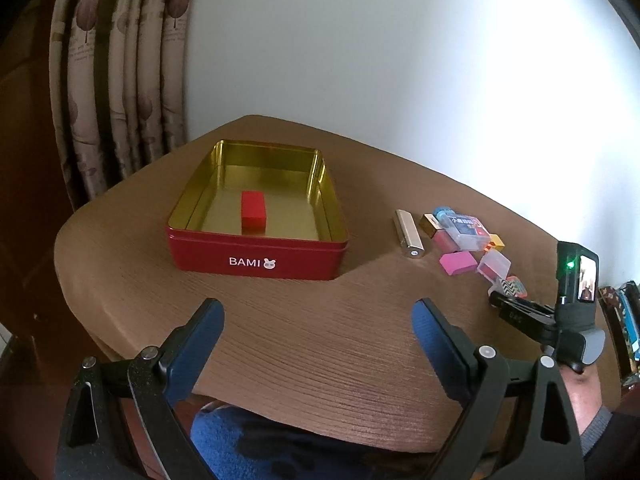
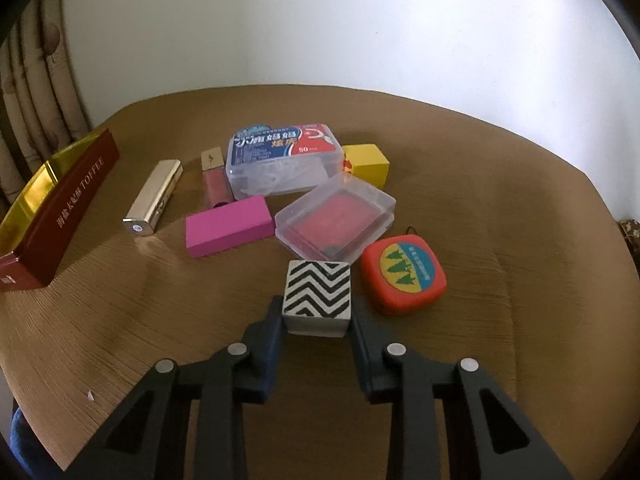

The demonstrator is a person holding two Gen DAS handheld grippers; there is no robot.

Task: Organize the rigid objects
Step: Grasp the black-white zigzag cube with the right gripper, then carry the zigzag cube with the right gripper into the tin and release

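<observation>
Brown desk [image 1: 280, 340] carrying a red BAMI tin [image 1: 256, 216] at 11 o'clock, a red block [image 1: 253, 209] lying inside. Left tool [image 1: 316, 320] hanging released, nothing between its fingers. Right tool [image 2: 316, 320] grasping the zigzag-patterned cube [image 2: 318, 294] on the desk, just beside the orange tape measure [image 2: 404, 278] at 3 o'clock, the pink block [image 2: 228, 230] at 10 o'clock.

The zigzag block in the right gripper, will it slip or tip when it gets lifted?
The zigzag block looks stiff and square, so it probably won't bend. The right gripper squeezes its flat sides, so slipping seems unlikely. It's gripped low, so it might tilt slightly.
</observation>
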